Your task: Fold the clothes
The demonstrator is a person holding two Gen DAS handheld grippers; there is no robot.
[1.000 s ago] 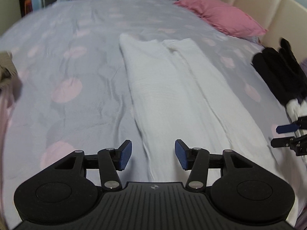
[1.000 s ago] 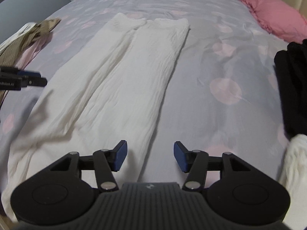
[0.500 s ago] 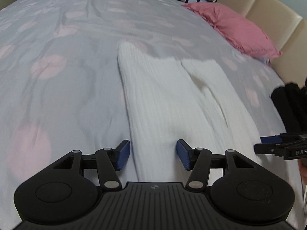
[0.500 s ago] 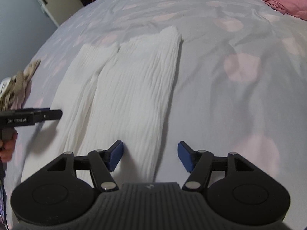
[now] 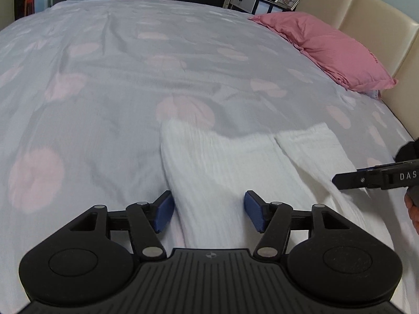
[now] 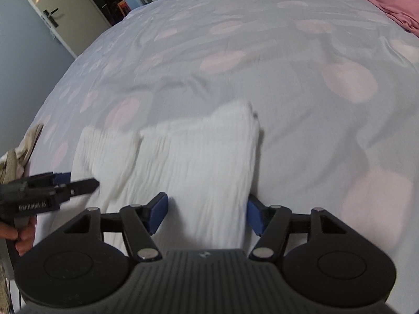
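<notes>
White crinkled trousers (image 5: 225, 162) lie flat on the bed, the two leg ends pointing away from me. My left gripper (image 5: 208, 213) is open, low over the left leg near its outer edge. My right gripper (image 6: 205, 213) is open, straddling the right leg (image 6: 207, 162), its right pad at that leg's outer edge. Each gripper shows in the other's view: the right one (image 5: 377, 178) at the right edge, the left one (image 6: 52, 188) at the left. Neither holds cloth.
The bed has a grey cover with pink dots (image 5: 131, 83). A pink pillow (image 5: 327, 49) lies by the cream headboard (image 5: 366, 18). A beige garment (image 6: 18, 154) sits at the bed's left edge. A door (image 6: 49, 7) stands beyond.
Both grippers have moved forward along the trousers toward the leg ends and lowered. The black clothes pile has left both views. Both jaws stay open.
</notes>
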